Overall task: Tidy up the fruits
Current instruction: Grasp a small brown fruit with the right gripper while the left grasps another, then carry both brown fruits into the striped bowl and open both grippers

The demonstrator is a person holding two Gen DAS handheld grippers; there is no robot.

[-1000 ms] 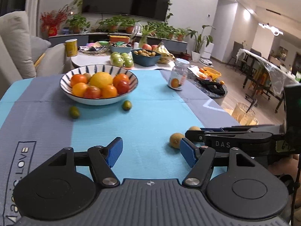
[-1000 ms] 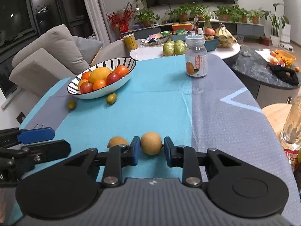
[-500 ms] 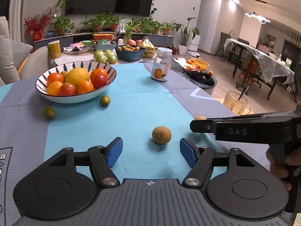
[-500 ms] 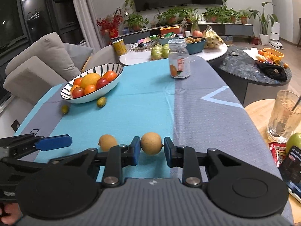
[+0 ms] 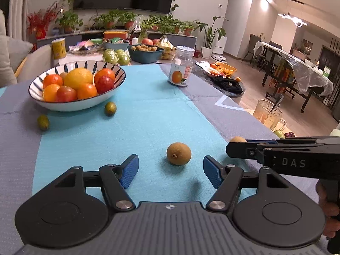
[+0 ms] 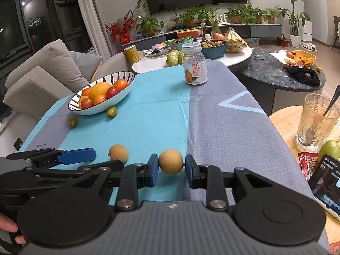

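Observation:
A striped bowl (image 5: 53, 106) (image 6: 127, 78) full of oranges and red fruits stands at the far left of the blue and grey cloth. Two small green fruits (image 5: 110, 108) (image 5: 43, 122) lie beside it. A tan round fruit (image 5: 178, 153) (image 6: 118, 153) lies on the cloth just ahead of my open, empty left gripper (image 5: 170, 171). My right gripper (image 6: 171, 167) is shut on a second tan fruit (image 6: 170, 164), whose top shows in the left wrist view (image 5: 238, 139).
A clear jar with an orange label (image 5: 182, 69) (image 6: 194, 63) stands at the far middle. A round white table (image 6: 233, 55) behind holds more fruit. A glass (image 6: 318, 121), a green apple (image 6: 328, 149) and a phone (image 6: 325, 182) sit on a wooden side table at right.
The left gripper has swung right, so the loose tan fruit now lies centred ahead of its fingers. The right gripper still holds its fruit and has shifted slightly.

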